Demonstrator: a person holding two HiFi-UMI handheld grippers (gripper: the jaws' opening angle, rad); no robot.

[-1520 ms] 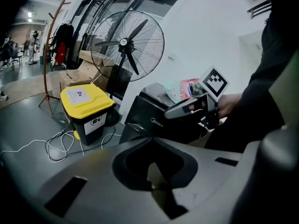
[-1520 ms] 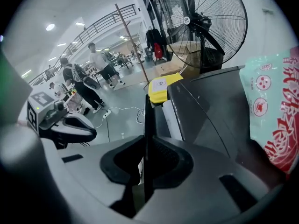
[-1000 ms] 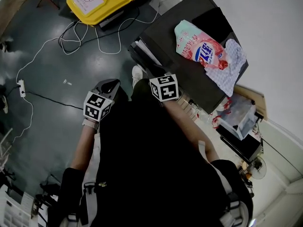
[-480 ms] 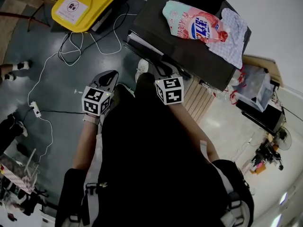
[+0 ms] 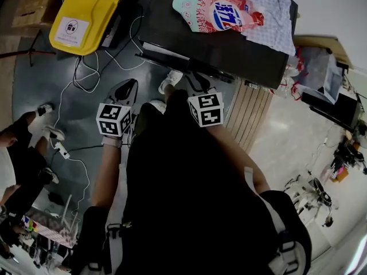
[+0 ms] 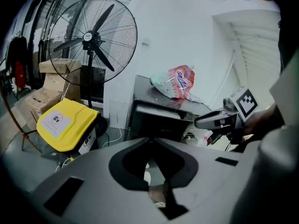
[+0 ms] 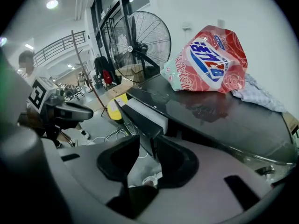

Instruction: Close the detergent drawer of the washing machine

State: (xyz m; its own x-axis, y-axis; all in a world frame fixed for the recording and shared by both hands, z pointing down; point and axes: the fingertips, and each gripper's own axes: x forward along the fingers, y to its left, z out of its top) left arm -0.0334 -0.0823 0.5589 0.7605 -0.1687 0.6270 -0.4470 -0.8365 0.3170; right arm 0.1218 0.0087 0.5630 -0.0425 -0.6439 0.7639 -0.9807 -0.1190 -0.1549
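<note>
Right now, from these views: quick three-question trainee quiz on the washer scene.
1. Multiple choice: what lies beside the detergent bag on top of the washing machine? A) a checked cloth B) a kettle C) a book
2. True or false: the detergent drawer is pushed fully in.
3. Short answer: where does the yellow case sit?
Key: 1 A. 2 False, it sticks out from the machine's front. 3 On the floor, apart from the machine.
</note>
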